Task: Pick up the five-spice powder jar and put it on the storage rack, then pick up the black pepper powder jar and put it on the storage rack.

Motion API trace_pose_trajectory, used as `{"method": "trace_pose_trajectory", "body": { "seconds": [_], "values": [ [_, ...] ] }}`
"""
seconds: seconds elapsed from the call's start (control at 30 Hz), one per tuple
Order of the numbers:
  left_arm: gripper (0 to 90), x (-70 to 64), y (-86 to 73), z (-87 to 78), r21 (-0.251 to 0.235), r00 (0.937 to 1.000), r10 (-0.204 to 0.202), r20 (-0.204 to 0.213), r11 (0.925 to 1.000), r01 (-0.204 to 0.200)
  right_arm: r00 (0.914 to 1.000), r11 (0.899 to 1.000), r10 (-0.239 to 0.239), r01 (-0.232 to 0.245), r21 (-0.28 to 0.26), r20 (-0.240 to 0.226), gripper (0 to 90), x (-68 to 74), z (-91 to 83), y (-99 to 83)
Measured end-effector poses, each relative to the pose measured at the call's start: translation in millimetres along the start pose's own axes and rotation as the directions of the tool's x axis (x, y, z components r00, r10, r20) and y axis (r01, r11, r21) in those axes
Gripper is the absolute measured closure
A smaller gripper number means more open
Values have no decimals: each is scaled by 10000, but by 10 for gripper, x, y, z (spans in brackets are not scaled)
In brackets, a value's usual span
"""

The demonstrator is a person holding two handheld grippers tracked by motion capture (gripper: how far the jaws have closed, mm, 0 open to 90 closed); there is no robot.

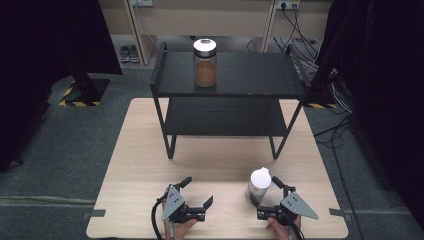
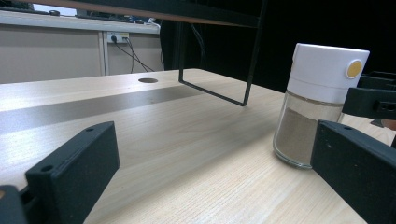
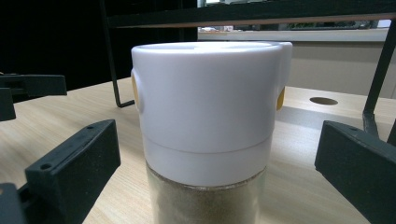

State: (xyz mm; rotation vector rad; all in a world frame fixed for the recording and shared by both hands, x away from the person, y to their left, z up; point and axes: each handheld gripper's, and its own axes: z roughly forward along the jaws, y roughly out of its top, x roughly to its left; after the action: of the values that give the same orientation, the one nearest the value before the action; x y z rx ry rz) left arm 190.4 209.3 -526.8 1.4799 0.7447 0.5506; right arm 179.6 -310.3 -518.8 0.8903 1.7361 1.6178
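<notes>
I am holding my right gripper [image 1: 273,196] near the table's front edge with its jaws spread wide, and the white-capped shaker [image 1: 259,186] is standing upright between them, the jaws sitting clear of its sides in the right gripper view, so nothing is being gripped. The shaker [image 3: 205,140] is showing a pale sandy powder filling its glass lower part, under a white cap with small yellow buttons. My left gripper [image 1: 199,192] is resting to the left of it, jaws likewise released and wide apart, touching nothing, with bare light wooden table [image 1: 145,165] between them. Farther back, a black two-tier shelf [image 1: 260,80] is standing on the table, and on its top tier a glass jar [image 1: 205,63] with a white lid is holding reddish-brown powder
</notes>
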Motion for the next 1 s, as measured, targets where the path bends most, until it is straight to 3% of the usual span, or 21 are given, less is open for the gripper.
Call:
{"method": "trace_pose_trajectory", "body": {
  "seconds": [1.0],
  "values": [
    [8, 4, -16, -9, -99, 10000, -57, -4, 9999, 57, 9999, 9998, -146, 146, 166, -36, 4, 13, 17, 30]
  ]
}}
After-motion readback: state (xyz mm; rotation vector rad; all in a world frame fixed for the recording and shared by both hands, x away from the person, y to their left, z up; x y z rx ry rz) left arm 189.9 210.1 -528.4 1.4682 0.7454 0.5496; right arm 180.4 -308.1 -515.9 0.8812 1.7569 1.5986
